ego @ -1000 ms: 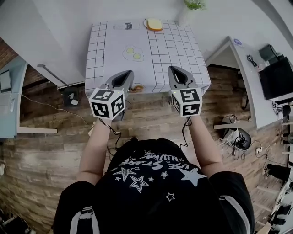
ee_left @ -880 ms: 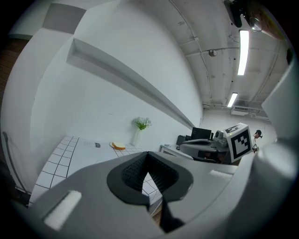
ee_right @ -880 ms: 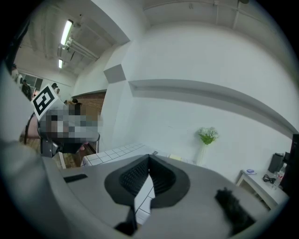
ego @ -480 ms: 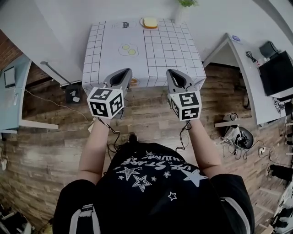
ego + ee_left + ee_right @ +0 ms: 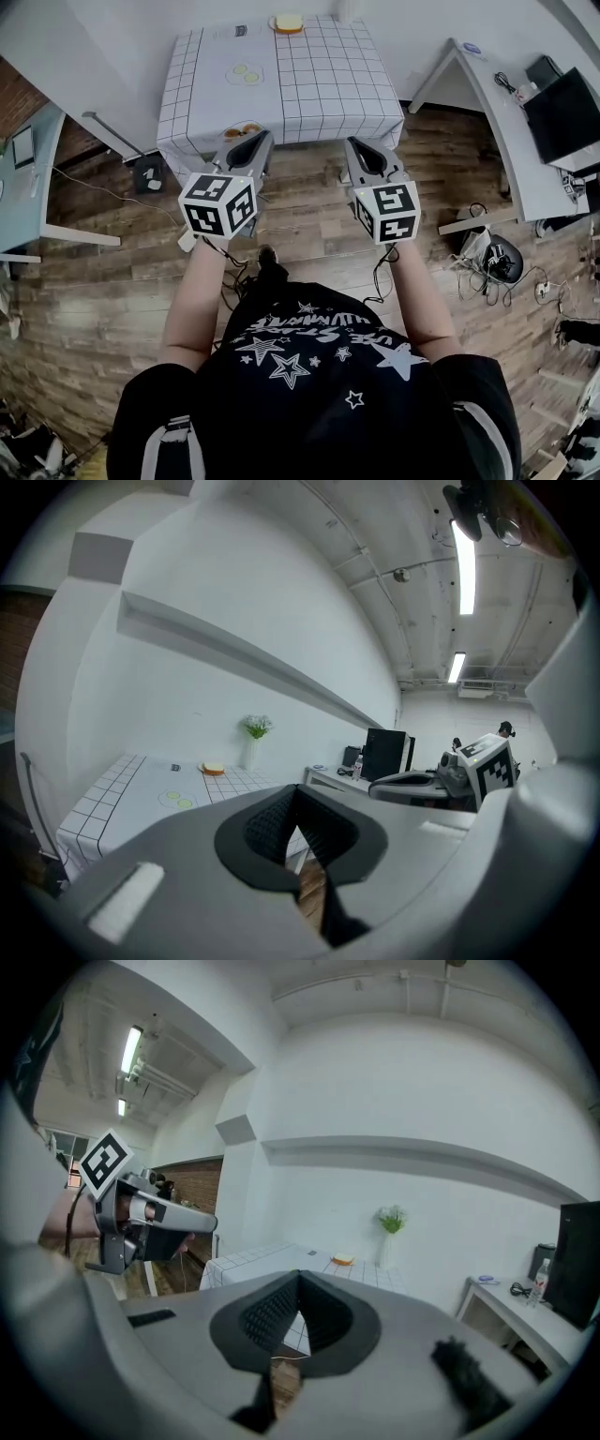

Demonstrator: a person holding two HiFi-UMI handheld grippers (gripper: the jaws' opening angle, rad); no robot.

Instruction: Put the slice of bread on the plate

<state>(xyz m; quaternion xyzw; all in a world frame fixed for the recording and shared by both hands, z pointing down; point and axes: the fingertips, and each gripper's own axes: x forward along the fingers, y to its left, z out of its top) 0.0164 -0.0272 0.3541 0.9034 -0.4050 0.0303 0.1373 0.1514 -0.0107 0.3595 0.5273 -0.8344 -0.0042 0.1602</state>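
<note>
While both hands held their tools over the brown wooden plank floor, neither pair of tongs carried anything. The left tongs were closed: the black ribbed pads met at the tip with nothing between them. The right tongs were likewise fully closed and empty. Both pairs pointed forward, side by side and apart from each other, short of the near edge of the tabletop, which was covered by a white cloth with a thin black grid.

The golden-brown slice of bread lay well ahead of both tongs, at the far edge of the tabletop. It sat between the lines of the two pairs, somewhat closer to the line of the left tongs, and out of contact with either.

Two small yellow-green discs lay side by side on the tabletop, between the left tongs and the bread and well apart from both.

A small orange-brown item sat at the near edge of the tabletop, just beyond the tip of the left tongs and partly hidden by them; its kind could not be told.

A white vase with a green plant stood just to the right of the bread, far ahead of both tongs.
</note>
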